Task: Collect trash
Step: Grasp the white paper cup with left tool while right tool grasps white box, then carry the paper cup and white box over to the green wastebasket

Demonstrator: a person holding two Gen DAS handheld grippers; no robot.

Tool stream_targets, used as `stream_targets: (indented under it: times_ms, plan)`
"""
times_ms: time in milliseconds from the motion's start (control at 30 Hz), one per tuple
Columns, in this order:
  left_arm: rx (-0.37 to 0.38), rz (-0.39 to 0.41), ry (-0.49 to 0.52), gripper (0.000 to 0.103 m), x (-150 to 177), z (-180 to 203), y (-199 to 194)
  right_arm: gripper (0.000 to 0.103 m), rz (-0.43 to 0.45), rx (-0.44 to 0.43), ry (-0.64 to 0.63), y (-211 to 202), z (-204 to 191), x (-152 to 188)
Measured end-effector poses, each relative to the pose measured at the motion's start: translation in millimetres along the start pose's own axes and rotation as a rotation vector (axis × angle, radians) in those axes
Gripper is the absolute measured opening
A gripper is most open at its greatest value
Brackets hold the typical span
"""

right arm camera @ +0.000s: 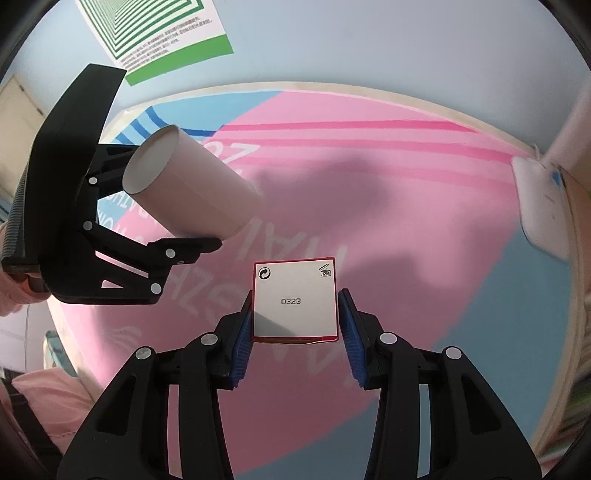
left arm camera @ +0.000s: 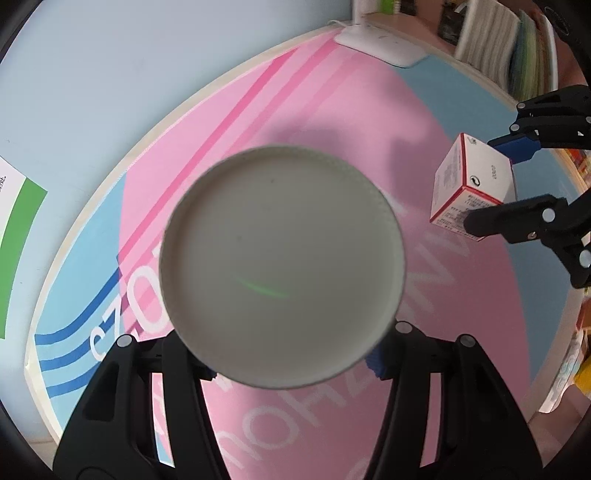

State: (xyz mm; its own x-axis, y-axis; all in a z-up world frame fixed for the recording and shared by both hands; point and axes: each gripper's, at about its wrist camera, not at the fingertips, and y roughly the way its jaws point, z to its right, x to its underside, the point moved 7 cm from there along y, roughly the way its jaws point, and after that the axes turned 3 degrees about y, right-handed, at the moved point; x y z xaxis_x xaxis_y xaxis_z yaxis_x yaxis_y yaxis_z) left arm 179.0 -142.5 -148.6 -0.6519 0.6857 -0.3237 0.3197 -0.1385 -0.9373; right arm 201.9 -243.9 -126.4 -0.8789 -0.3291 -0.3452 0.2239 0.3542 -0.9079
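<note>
My left gripper (left arm camera: 291, 363) is shut on a white paper cup (left arm camera: 282, 266), whose round base fills the middle of the left wrist view. In the right wrist view the cup (right arm camera: 192, 190) lies sideways in the left gripper (right arm camera: 207, 236), above the table. My right gripper (right arm camera: 295, 343) is shut on a small white box with red edges (right arm camera: 295, 301), stamped 0323, held between the blue pads above the pink mat. The box (left arm camera: 474, 186) and right gripper (left arm camera: 487, 181) also show at the right of the left wrist view.
A pink and blue printed mat (right arm camera: 406, 229) covers the table. A white flat device (left arm camera: 380, 44) sits at the far edge, with books (left arm camera: 491, 40) behind it. A green and white poster (right arm camera: 162, 33) hangs on the pale blue wall.
</note>
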Motion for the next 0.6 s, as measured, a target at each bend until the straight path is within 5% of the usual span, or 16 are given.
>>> stream_targets:
  times_ms: [600]
  plan:
    - [0.129,0.043,0.378,0.054,70.4,136.5,-47.7,0.044,0.099,0.161,0.36,-80.4,-38.8,177.8]
